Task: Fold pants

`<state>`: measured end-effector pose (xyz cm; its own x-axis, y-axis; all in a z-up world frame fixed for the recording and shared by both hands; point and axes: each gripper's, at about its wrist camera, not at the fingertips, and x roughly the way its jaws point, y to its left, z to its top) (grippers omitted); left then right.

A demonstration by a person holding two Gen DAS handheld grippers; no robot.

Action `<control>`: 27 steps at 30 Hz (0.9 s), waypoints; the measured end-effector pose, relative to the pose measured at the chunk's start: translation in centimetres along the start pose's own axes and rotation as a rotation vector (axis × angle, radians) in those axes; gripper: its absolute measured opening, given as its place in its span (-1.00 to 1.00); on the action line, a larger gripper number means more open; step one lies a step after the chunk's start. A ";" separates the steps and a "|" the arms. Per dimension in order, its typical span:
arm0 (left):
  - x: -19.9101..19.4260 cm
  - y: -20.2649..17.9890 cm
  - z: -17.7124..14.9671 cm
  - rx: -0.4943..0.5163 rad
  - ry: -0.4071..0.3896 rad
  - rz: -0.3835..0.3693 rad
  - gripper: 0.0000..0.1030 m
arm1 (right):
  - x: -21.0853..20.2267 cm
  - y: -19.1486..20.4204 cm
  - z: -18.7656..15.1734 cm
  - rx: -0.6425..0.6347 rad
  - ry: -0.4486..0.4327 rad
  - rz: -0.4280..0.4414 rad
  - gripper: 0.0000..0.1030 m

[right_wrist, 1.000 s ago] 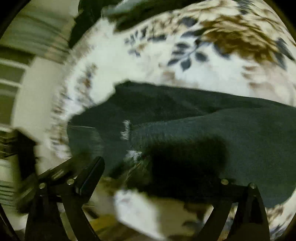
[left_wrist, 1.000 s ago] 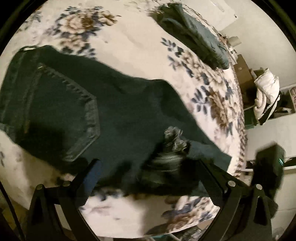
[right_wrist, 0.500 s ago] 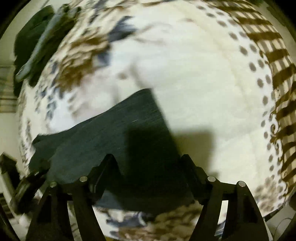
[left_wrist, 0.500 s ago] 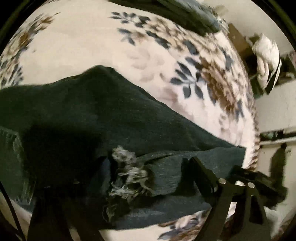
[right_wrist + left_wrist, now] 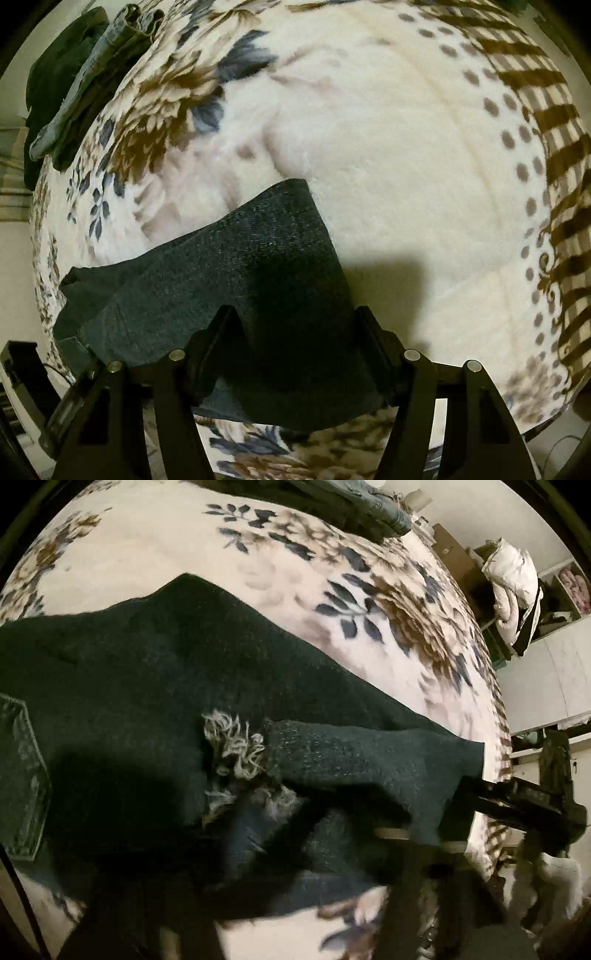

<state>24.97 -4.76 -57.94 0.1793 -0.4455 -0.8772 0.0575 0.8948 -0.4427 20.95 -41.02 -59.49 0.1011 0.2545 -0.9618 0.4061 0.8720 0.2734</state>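
Dark denim pants (image 5: pixel 155 672) lie on a cream floral blanket (image 5: pixel 229 542). A frayed tear (image 5: pixel 236 746) shows mid-leg and a back pocket (image 5: pixel 22 775) at the left edge. My left gripper (image 5: pixel 295 904) is low over the cloth, its fingers blurred and dark against the pants, so I cannot tell how the jaws stand. In the right wrist view the pant leg end (image 5: pixel 266 266) lies between the open fingers of my right gripper (image 5: pixel 299 339). The jaws stand apart with cloth between them.
A pile of folded dark and blue clothes (image 5: pixel 354 502) lies at the far edge of the bed; it also shows in the right wrist view (image 5: pixel 74 81). A white jacket on a chair (image 5: pixel 513 587) and shelves stand past the bed's right edge.
Both grippers have dropped lower onto the pants. The left view has shifted from the pocket area toward the torn leg. The right gripper's jaws have narrowed around the leg end.
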 end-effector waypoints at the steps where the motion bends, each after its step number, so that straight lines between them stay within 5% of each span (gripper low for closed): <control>1: -0.2 0.3 -0.3 -0.003 0.007 -0.017 -0.99 | 0.0 -0.1 0.0 -0.004 0.001 -0.003 0.33; 7: -4.3 3.0 -3.6 -0.060 -0.022 0.032 -0.99 | 0.4 0.3 0.1 -0.023 -0.006 -0.022 0.33; 12: -6.0 5.1 -3.5 -0.175 -0.023 -0.011 -0.86 | 0.6 0.4 0.3 -0.001 0.009 -0.021 0.33; 17: -5.7 4.4 -1.0 -0.220 -0.048 -0.110 0.17 | 0.1 0.2 0.4 0.030 0.015 -0.005 0.33; 21: -4.4 4.2 0.3 -0.244 -0.034 -0.079 0.17 | -1.0 0.5 0.0 0.052 -0.009 -0.007 0.33; 27: -9.7 11.5 -3.6 -0.511 -0.215 -0.026 0.17 | -3.0 2.8 -1.8 0.045 -0.046 0.065 0.33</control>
<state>20.38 9.74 -55.24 0.3836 -0.4030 -0.8309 -0.4098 0.7321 -0.5442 20.15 -38.57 -55.82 0.1694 0.2894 -0.9421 0.4373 0.8346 0.3349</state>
